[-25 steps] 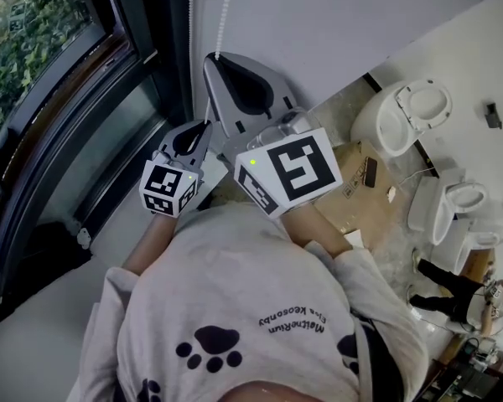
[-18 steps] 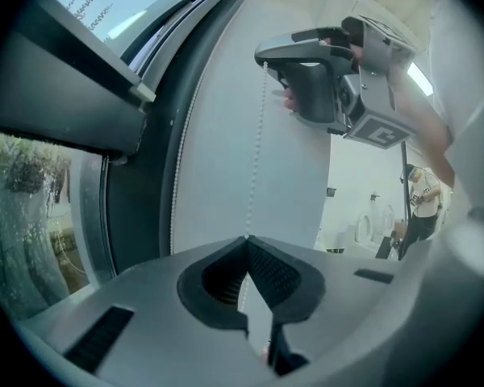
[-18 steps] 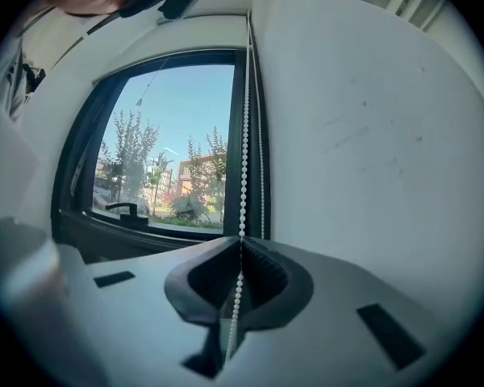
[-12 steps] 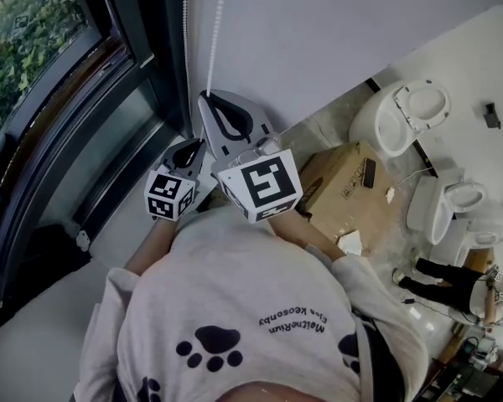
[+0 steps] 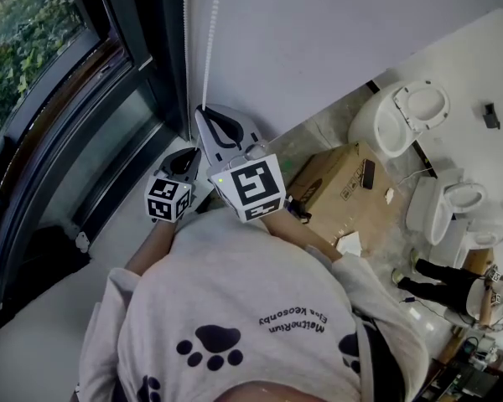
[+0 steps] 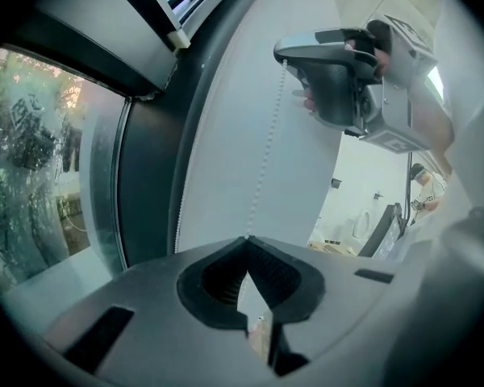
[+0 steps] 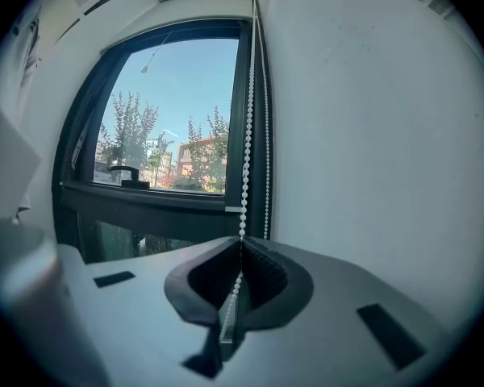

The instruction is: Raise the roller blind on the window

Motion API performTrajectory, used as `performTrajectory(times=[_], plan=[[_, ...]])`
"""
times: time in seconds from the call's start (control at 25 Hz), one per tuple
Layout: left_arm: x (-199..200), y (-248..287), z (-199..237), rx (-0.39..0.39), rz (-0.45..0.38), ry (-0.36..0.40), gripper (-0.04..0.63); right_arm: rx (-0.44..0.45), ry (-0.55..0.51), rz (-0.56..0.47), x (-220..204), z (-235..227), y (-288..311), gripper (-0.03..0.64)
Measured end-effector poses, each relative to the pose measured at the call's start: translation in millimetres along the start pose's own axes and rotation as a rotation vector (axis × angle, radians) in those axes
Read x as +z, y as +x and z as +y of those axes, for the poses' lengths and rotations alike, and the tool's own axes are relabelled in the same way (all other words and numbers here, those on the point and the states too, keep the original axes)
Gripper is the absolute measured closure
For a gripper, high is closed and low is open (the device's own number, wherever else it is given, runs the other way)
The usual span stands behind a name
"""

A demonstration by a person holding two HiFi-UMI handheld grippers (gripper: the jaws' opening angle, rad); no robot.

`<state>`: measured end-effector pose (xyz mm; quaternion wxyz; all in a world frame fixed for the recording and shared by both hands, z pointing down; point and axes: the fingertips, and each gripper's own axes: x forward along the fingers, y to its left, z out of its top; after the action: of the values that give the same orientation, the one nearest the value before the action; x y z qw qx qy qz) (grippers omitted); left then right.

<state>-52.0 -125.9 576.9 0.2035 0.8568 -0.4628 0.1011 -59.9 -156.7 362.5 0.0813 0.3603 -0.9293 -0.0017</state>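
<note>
Left hand-held gripper and right hand-held gripper clenched on bead chain; jerky pull could slip beads free.

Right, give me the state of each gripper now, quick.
Left gripper: jaws closed on the bead chain.
Right gripper: jaws closed on the bead chain too.
</note>
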Motion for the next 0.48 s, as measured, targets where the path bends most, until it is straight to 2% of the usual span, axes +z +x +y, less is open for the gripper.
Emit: performTrajectory(times=[0.16,0.32,0.36,0.44,0.48], plan=[[-1,0,-2,-0.004,-0.018,0.024,0.586,0.000,0.002,-0.004,-2,-1,0,0.606],[4,-1,-9,-0.021,-0.035,0.091,0.580,-0.004,0.004,-0.012,-2,-5,0,0.606],[8,-3,-10,-0.024,-0.048,0.097,0.564,-0.005,0.004,-0.014,-2,-5,0,0.606],[23,-7,-14,-0.035,-0.086,0.088,0.487,-0.007,0.004,-0.013,-2,-6,-1,0.606],[33,-10,-16,-0.047,-0.108,0.081,0.483,-0.007,0.004,-0.014,-3,-6,-1,0.606]])
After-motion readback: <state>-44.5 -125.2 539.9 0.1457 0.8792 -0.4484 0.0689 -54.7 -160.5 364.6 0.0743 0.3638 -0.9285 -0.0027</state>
